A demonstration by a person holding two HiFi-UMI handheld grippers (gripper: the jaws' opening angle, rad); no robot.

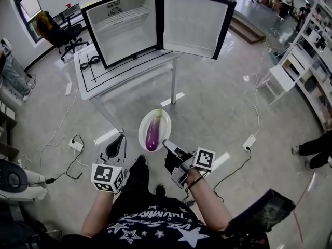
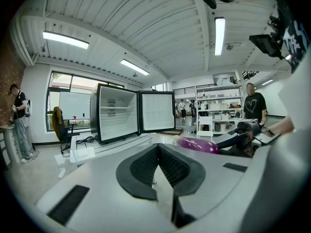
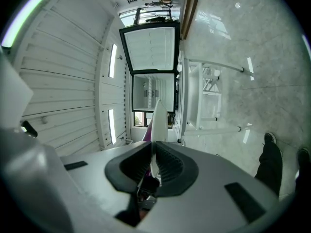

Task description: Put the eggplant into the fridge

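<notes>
Eggplant [image 1: 153, 133]: purple, its green stem end pointing toward the fridge [image 1: 127, 30]. It lies lengthwise on a white plate [image 1: 165, 119]. The plate is held in the air above the floor, on your side of the fridge and well short of it.

Your right gripper [image 1: 166, 143]: the jaws are clamped on the plate's rim, at the edge farthest from the fridge. Its own view shows the plate edge-on, pinched between the pads, with a sliver of purple just beside it. Nothing else touches the plate, so that grip alone carries it.

Your left gripper [image 1: 120, 140]: the jaws are closed on each other with nothing between them. It sits just left of the plate, apart from it, pointing toward the fridge. In its view the eggplant shows off to the right, with the right gripper behind it.

Fridge: small, black-framed, standing on a white desk [image 1: 104, 82]. The door [image 1: 194, 22] is swung wide open to the right. The inside is white, with one wire shelf in the upper part.

Around the fridge:
- A coiled black cable [image 1: 91, 62] lies on the desk just left of it.
- An office chair [image 1: 59, 32] stands farther left, beyond the desk.
- A power strip [image 1: 76, 144] lies on the floor, nearer to you than the desk.
- White shelving [image 1: 306, 71] stands far to the right.
</notes>
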